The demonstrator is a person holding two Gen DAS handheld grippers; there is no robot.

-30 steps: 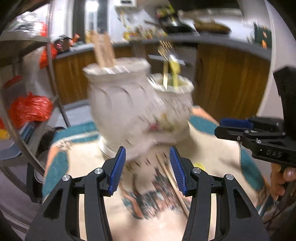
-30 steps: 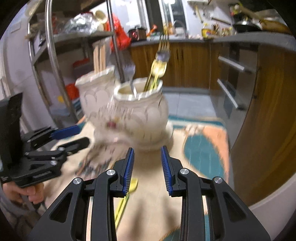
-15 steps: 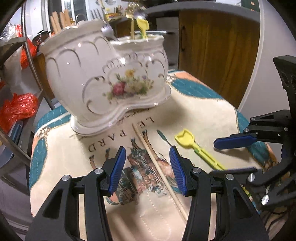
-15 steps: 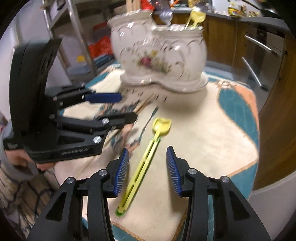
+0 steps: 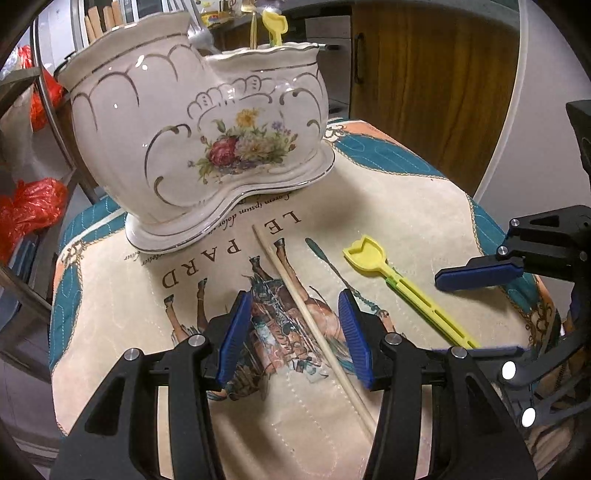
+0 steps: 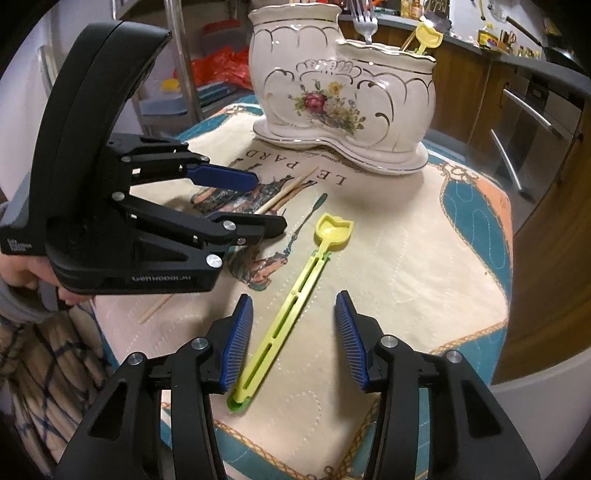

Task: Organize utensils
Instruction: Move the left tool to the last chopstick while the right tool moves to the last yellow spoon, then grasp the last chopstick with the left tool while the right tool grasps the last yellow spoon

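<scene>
A white floral two-pot ceramic holder stands at the far side of the cloth-covered table. Its pots hold wooden sticks, a fork and a yellow utensil. A wooden chopstick lies on the cloth between the fingers of my open left gripper. A yellow plastic utensil lies between the fingers of my open right gripper. Both grippers are empty and low over the table.
The printed cloth covers a small table with edges close on the right and front. A metal shelf rack with red bags stands to the left. Wooden cabinets and a counter are behind.
Both grippers have pulled back from the holder and dropped low over the cloth. The left now straddles the chopstick and the right straddles the yellow utensil. The right's jaws are wider.
</scene>
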